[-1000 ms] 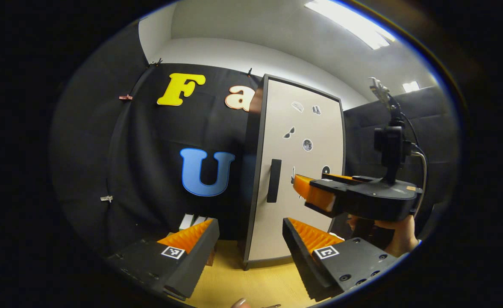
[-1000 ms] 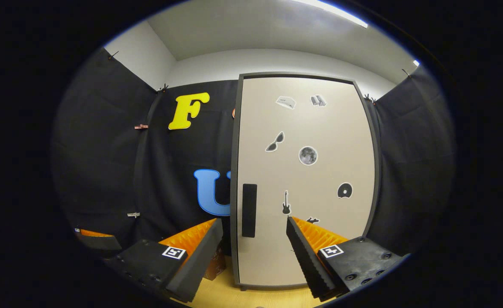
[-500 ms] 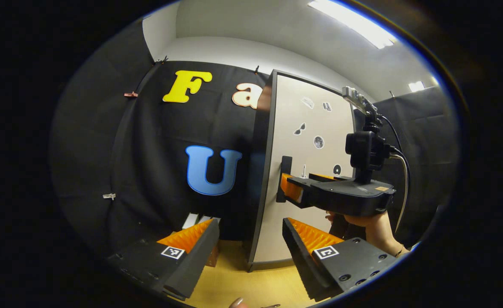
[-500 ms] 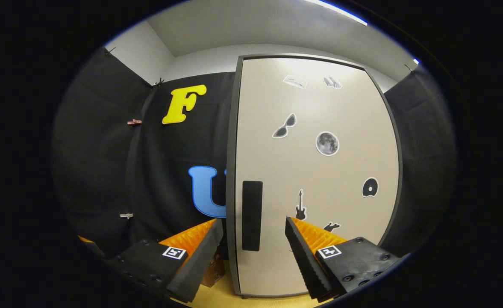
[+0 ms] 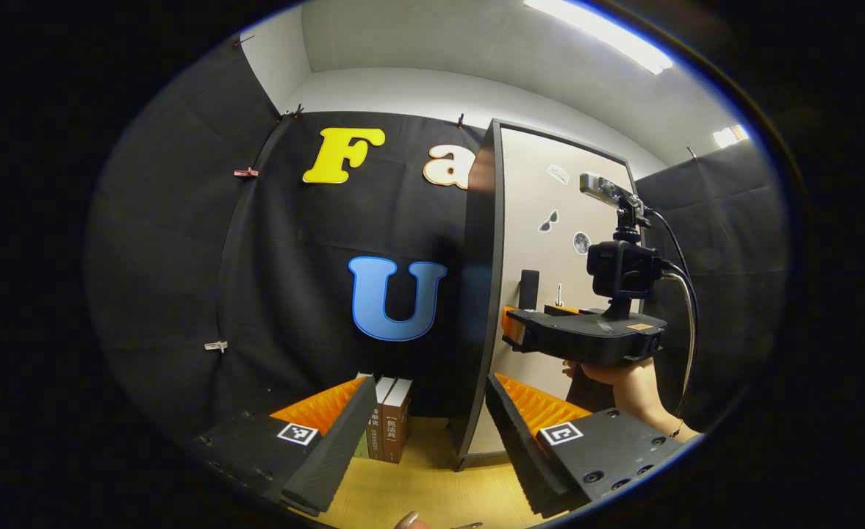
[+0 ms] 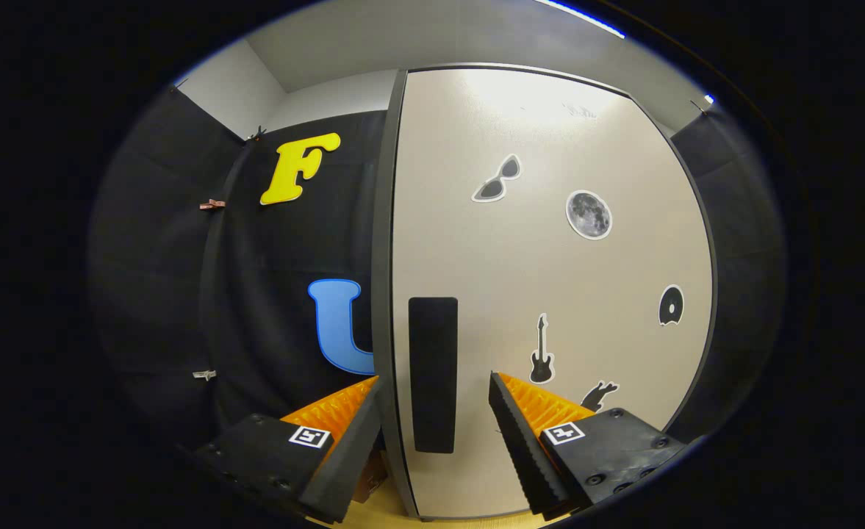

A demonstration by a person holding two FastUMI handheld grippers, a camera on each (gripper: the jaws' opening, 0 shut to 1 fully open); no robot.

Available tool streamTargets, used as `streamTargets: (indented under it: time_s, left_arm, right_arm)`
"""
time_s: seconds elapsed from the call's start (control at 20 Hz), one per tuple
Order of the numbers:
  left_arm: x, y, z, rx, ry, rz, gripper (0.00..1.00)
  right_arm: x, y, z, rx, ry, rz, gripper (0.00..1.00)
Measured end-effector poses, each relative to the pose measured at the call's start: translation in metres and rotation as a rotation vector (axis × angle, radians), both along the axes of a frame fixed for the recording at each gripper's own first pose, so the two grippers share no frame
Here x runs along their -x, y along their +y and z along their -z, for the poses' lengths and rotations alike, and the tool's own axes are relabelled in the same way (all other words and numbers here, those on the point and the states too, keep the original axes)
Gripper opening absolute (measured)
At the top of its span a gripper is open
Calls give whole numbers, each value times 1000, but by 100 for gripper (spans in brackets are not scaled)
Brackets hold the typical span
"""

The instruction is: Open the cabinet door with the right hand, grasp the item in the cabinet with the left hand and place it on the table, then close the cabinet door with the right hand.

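A tall cabinet stands on the table with its beige door (image 6: 550, 279) closed, so whatever is inside is hidden. Stickers dot the door. Its dark vertical handle (image 6: 433, 375) sits near the door's left edge. My right gripper (image 6: 436, 397) is open and close to the door, with the handle in the gap between its fingers and not pressed by them. In the left gripper view, the right gripper (image 5: 513, 323) is held by a hand at the handle (image 5: 528, 288). My left gripper (image 5: 431, 397) hangs open and empty, left of the cabinet's dark side (image 5: 480, 294).
Several books (image 5: 388, 426) stand upright on the yellow wooden table (image 5: 417, 492), just left of the cabinet's foot. Black cloth walls close in behind and on both sides. A hand (image 5: 623, 378) holds the right gripper, with a cable trailing from its camera.
The right gripper has moved forward until the handle lies between its fingers. The left gripper has shifted, bringing the books into view. The door has stayed closed.
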State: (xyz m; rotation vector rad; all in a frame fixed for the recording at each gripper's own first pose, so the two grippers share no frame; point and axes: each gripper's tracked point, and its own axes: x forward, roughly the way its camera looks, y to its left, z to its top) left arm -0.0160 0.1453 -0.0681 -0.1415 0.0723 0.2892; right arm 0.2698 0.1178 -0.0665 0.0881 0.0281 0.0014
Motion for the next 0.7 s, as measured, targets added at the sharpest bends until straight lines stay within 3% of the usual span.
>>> streamTargets:
  time_s: [0.1,0.25,0.35,0.4,0.45,0.6,0.7]
  left_arm:
    - [0,4,4,16,11,-5,94]
    - [1,10,2,19,4,-19,94]
    - [3,12,1,12,4,-26,94]
    - [3,14,2,10,2,-27,94]
    - [4,14,1,10,2,-27,94]
    - [11,15,1,14,1,-27,94]
    - [17,16,3,21,7,-22,94]
  right_arm:
    - [-4,1,0,8,-3,9,88]
    - [-9,0,5,22,10,32,72]
    - [-11,5,9,13,31,40,55]
    - [-11,2,6,15,27,60,39]
    - [-11,2,8,23,32,72,39]
    - [-11,2,8,29,20,75,25]
    - [-11,2,8,20,18,75,25]
